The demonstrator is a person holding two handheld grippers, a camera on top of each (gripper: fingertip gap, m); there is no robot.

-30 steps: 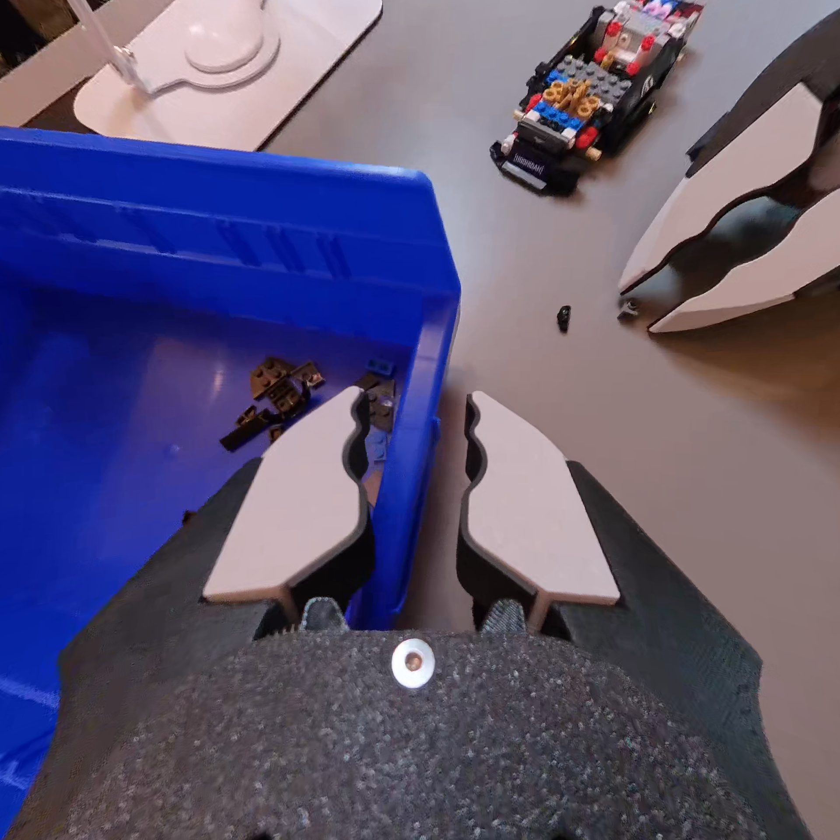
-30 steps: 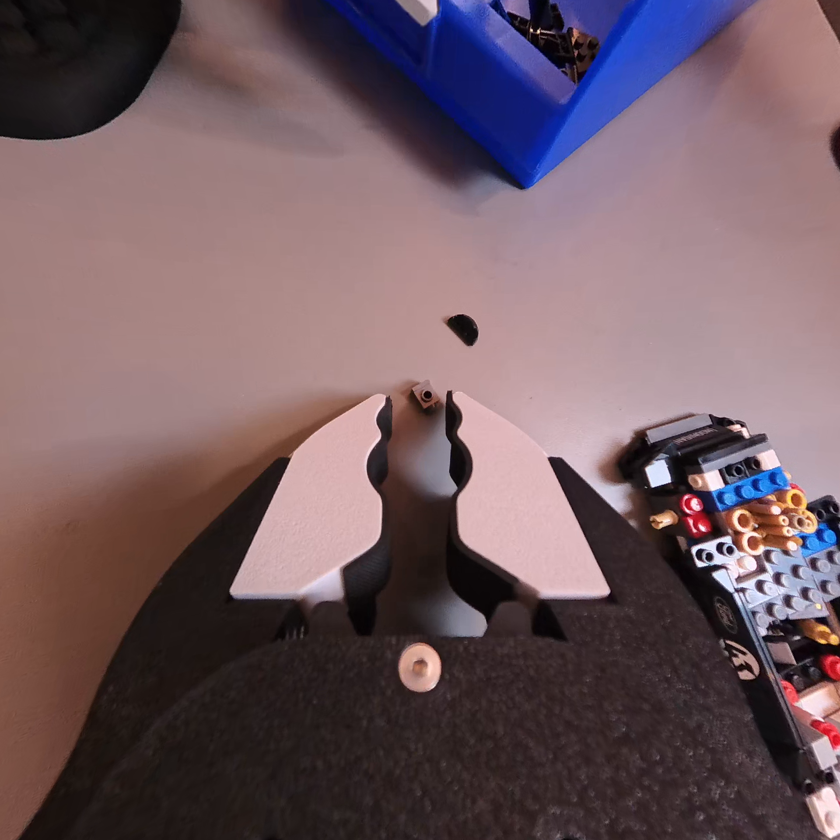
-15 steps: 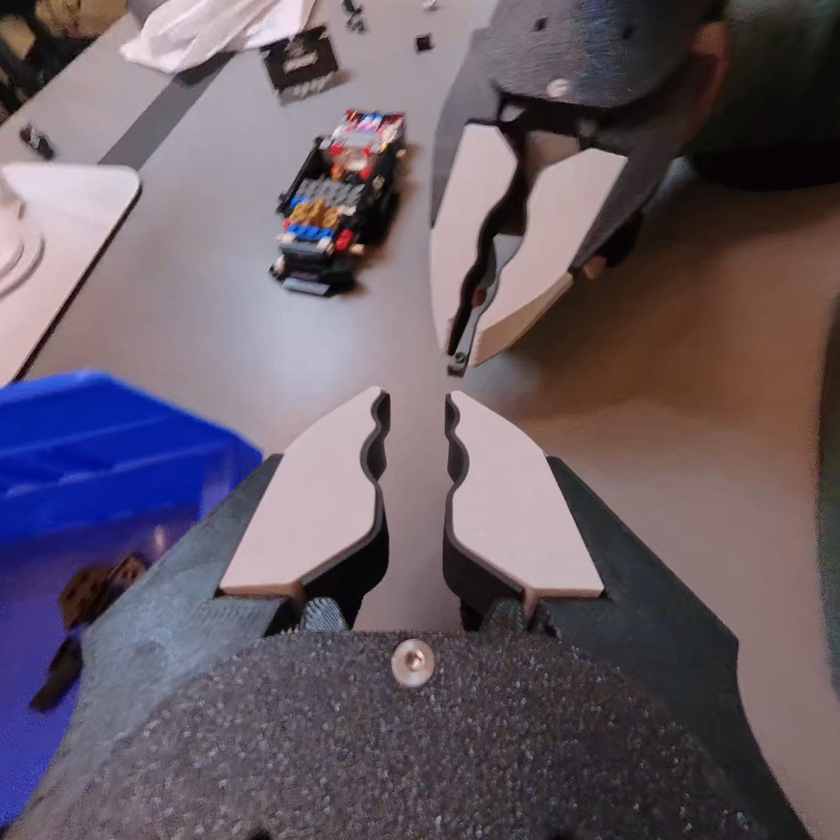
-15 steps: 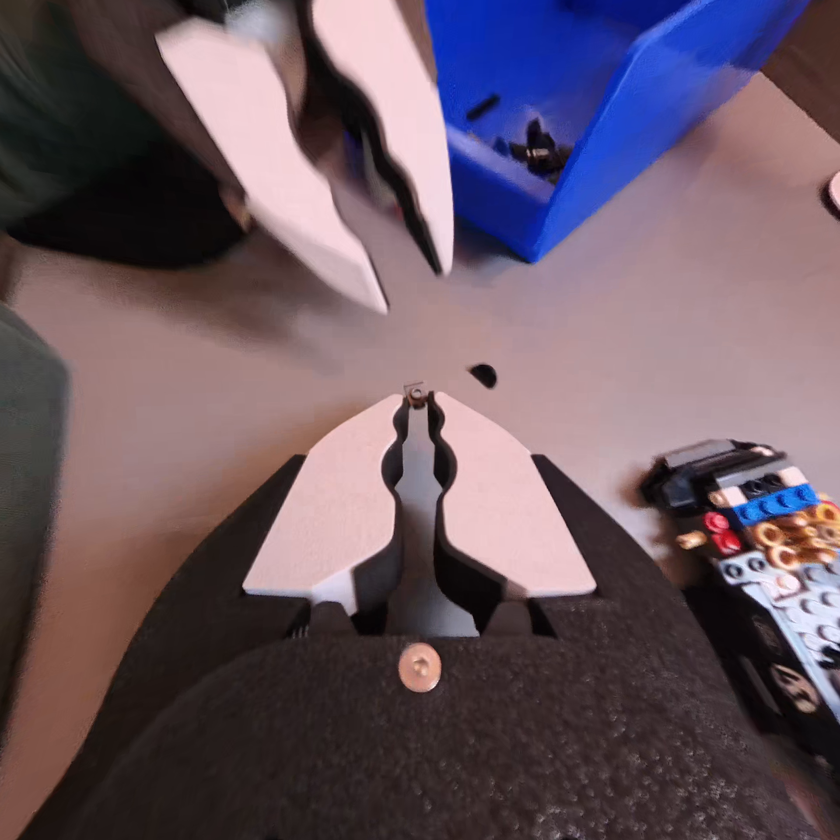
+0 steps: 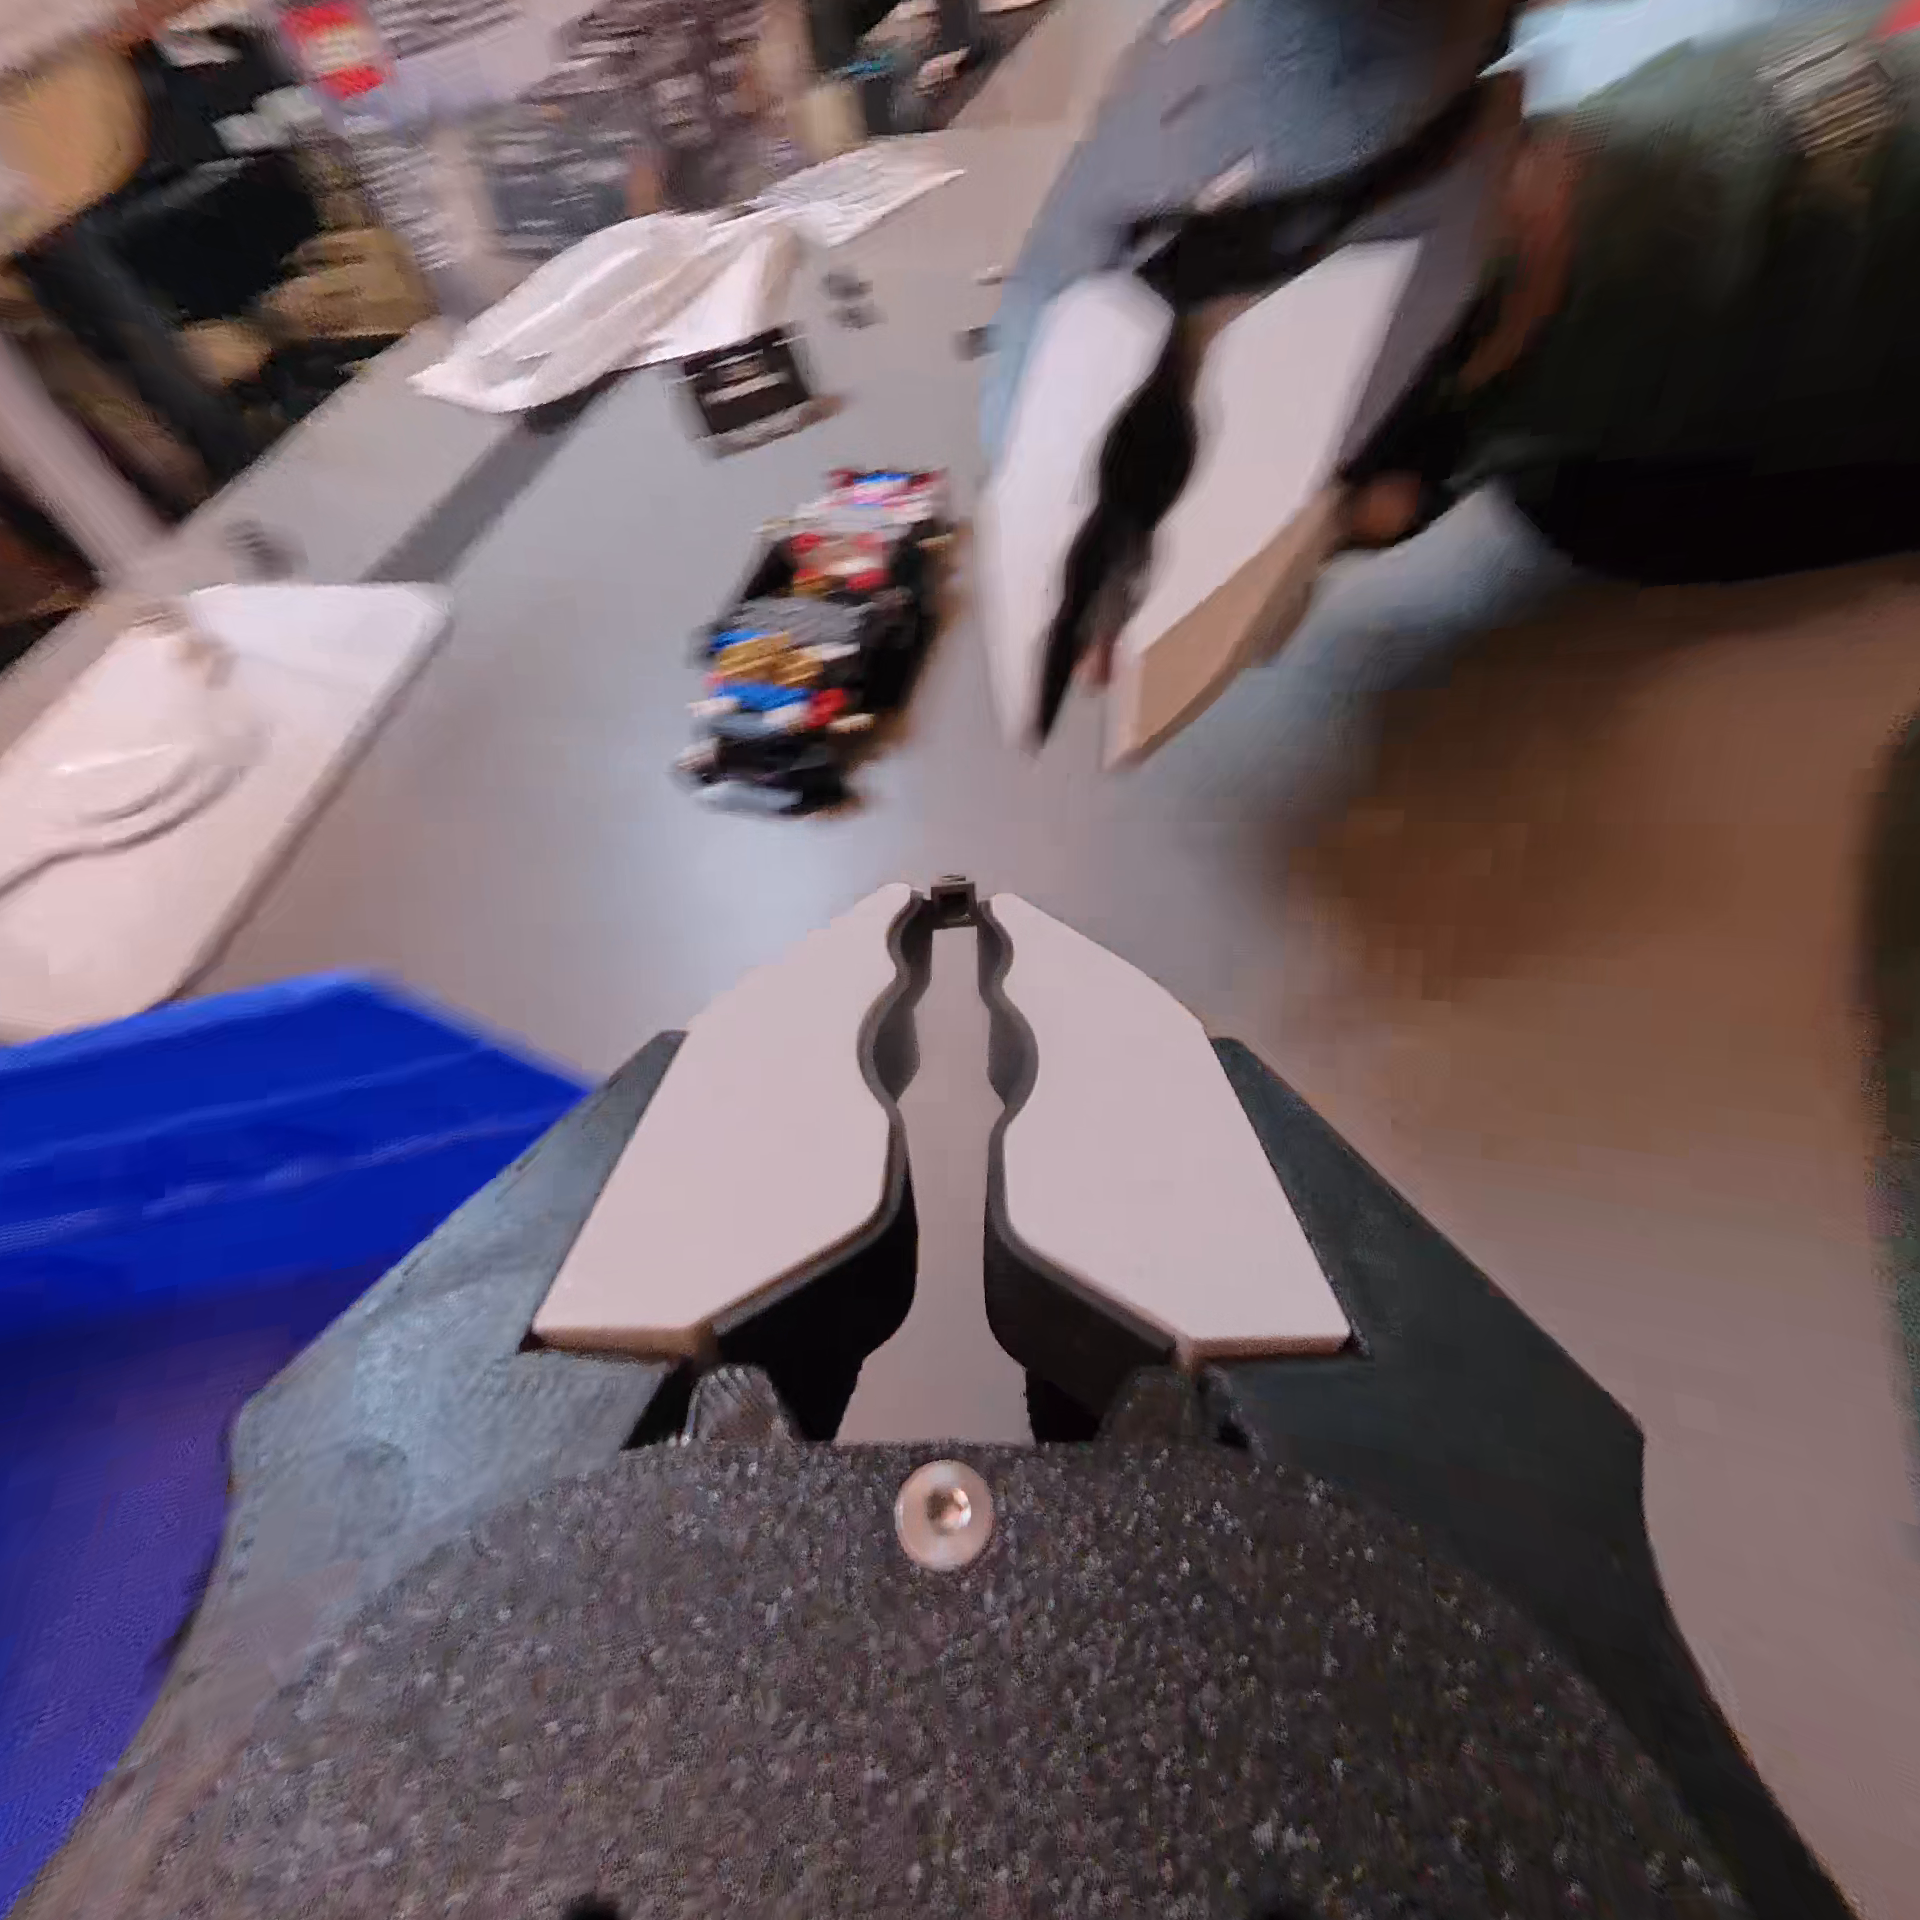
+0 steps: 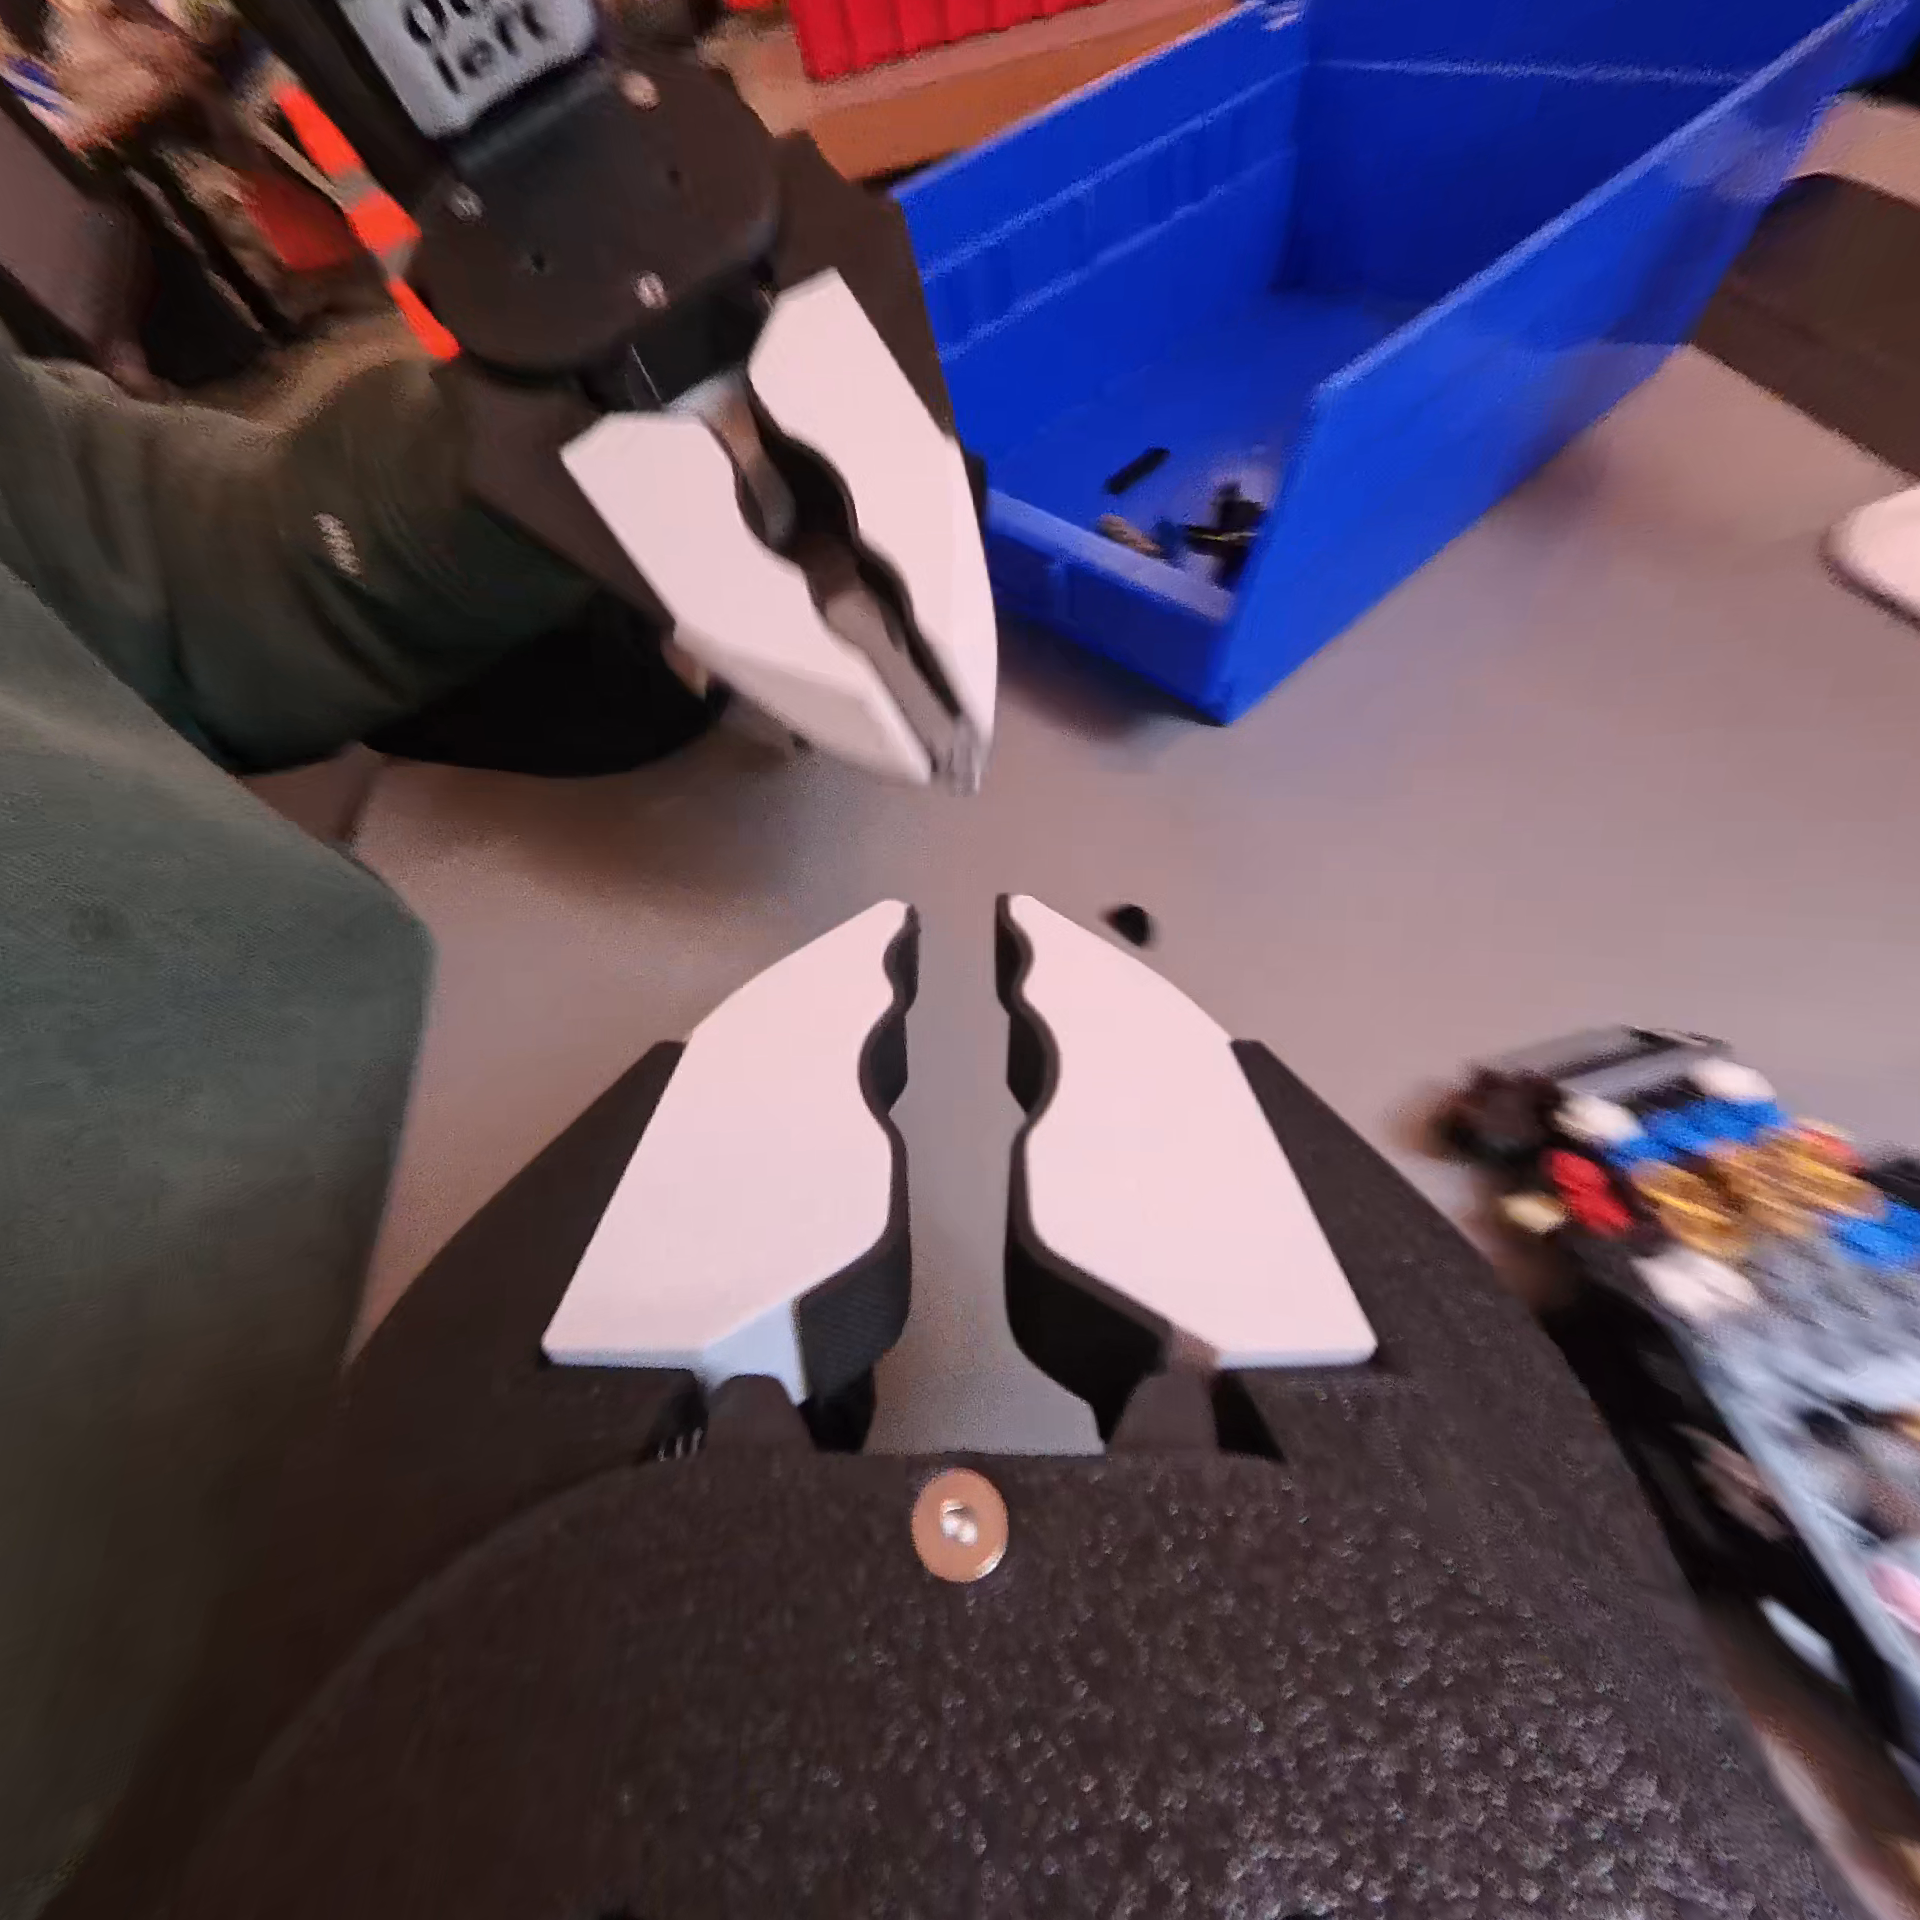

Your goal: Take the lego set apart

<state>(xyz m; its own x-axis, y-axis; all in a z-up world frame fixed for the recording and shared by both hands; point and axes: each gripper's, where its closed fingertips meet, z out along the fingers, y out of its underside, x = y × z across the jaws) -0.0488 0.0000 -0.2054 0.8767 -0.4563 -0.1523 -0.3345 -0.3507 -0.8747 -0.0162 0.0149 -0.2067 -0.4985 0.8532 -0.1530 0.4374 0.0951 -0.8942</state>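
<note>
2 facing wrist views, seemingly close

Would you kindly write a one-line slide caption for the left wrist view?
Left hand-held gripper pinching a tiny dark brick above the table, with the lego car and blue bin nearby.

blue bin left, lego car right, open table between

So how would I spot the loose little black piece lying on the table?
Start at the blue bin and come toward the Lego car. On the bare grey table between them, just beyond the right gripper, lies the small black piece: alone, dark and rounded, unlike the colourful car.
</note>
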